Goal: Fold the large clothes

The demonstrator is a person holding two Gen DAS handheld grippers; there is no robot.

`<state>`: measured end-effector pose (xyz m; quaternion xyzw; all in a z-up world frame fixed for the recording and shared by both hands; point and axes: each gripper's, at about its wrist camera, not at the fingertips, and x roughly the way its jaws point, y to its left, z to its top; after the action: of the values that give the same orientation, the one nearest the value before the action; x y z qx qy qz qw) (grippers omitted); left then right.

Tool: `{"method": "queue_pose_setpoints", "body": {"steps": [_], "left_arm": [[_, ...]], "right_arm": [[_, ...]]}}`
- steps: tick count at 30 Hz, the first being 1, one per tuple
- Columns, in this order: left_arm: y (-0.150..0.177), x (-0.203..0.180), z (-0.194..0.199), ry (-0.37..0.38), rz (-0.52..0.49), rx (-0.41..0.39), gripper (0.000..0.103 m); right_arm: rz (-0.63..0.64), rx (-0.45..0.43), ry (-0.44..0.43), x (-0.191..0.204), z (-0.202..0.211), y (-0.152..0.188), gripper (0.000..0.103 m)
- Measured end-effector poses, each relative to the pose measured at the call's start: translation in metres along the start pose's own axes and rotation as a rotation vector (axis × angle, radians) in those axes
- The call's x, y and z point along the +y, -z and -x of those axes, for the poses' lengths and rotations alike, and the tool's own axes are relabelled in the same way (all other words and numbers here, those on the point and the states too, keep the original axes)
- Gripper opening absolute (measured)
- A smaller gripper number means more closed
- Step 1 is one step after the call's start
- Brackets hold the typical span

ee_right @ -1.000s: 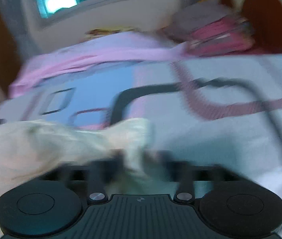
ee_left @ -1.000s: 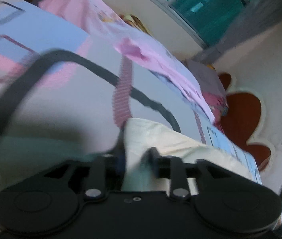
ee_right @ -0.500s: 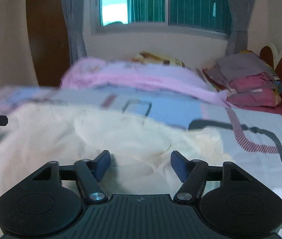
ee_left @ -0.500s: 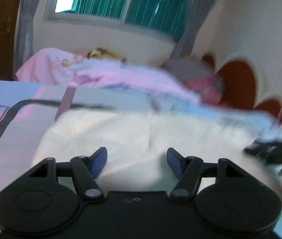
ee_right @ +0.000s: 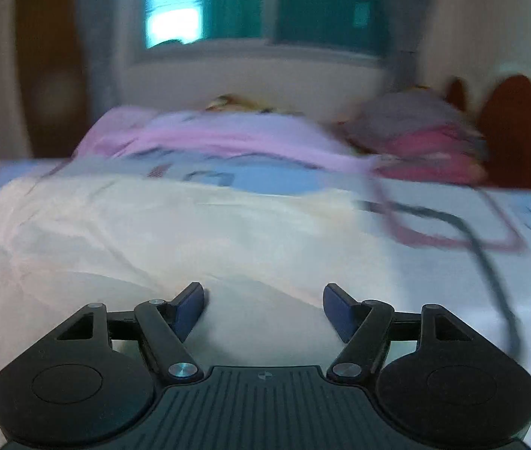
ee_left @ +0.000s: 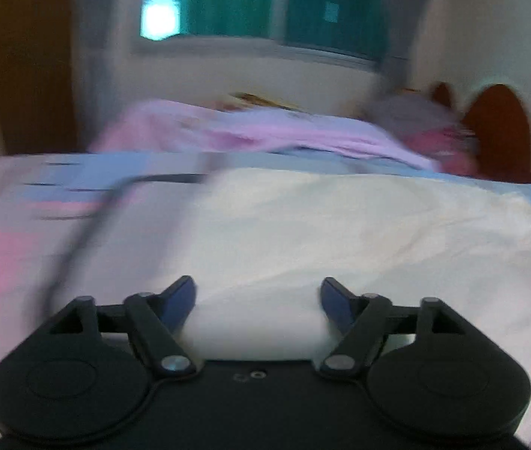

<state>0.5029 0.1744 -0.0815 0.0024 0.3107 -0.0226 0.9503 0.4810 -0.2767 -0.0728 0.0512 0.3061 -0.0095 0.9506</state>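
A large cream garment [ee_left: 340,225] lies spread flat on the bed, filling the middle of both views [ee_right: 153,232]. My left gripper [ee_left: 258,294] hovers over its near edge. Its jaws are opening and stand wide, with cloth showing below the gap but no pad pressing on it. My right gripper [ee_right: 263,300] is also open above the garment's near right part, nothing pinched between its blue pads [ee_right: 334,307]. Both views are blurred by motion.
The bedsheet [ee_right: 452,262] is pale blue and pink with dark curved lines. A pink blanket [ee_left: 265,131] lies across the far side. Folded grey and pink clothes [ee_right: 422,131] are stacked by the red headboard [ee_right: 512,127]. A window with teal blinds [ee_left: 284,3] is behind.
Both grippers let go of the cream garment and pulled back from it. The left one rolled level and its jaws widened. The garment now lies spread on the bed.
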Motion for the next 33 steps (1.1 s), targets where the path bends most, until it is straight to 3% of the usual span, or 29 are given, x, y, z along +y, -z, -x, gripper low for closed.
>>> {"method": "queue_pose_setpoints", "body": {"steps": [1, 3, 5, 6, 8, 12, 14, 16, 24, 33], "left_arm": [[0.007, 0.010, 0.012, -0.039, 0.007, -0.003, 0.087], [0.029, 0.041, 0.043, -0.048, 0.127, -0.002, 0.086], [0.049, 0.063, 0.064, 0.017, 0.313, 0.017, 0.084], [0.059, 0.071, 0.071, 0.059, 0.408, 0.025, 0.083], [0.083, 0.078, 0.080, 0.160, 0.602, 0.049, 0.081], [0.108, 0.069, 0.077, 0.251, 0.819, 0.068, 0.074], [0.109, 0.061, 0.071, 0.268, 0.867, 0.066, 0.070], [0.104, 0.052, 0.065, 0.281, 0.892, 0.063, 0.069], [0.114, 0.049, 0.054, 0.280, 0.995, 0.045, 0.069], [0.117, 0.030, 0.063, 0.256, 0.991, 0.052, 0.066]], "right_arm": [[-0.062, 0.004, 0.007, -0.016, 0.013, 0.007, 0.069], [-0.219, 0.038, -0.017, -0.047, 0.037, 0.026, 0.069], [-0.422, 0.062, -0.073, -0.071, 0.055, 0.050, 0.076], [-0.517, 0.066, -0.102, -0.079, 0.061, 0.061, 0.096], [-0.671, 0.055, -0.165, -0.087, 0.071, 0.081, 0.098], [-0.839, 0.078, -0.222, -0.088, 0.065, 0.097, 0.097], [-0.910, 0.093, -0.236, -0.089, 0.057, 0.100, 0.096], [-0.941, 0.096, -0.251, -0.090, 0.048, 0.098, 0.088], [-0.977, 0.089, -0.241, -0.089, 0.042, 0.102, 0.088], [-1.014, 0.078, -0.234, -0.084, 0.045, 0.106, 0.088]]}}
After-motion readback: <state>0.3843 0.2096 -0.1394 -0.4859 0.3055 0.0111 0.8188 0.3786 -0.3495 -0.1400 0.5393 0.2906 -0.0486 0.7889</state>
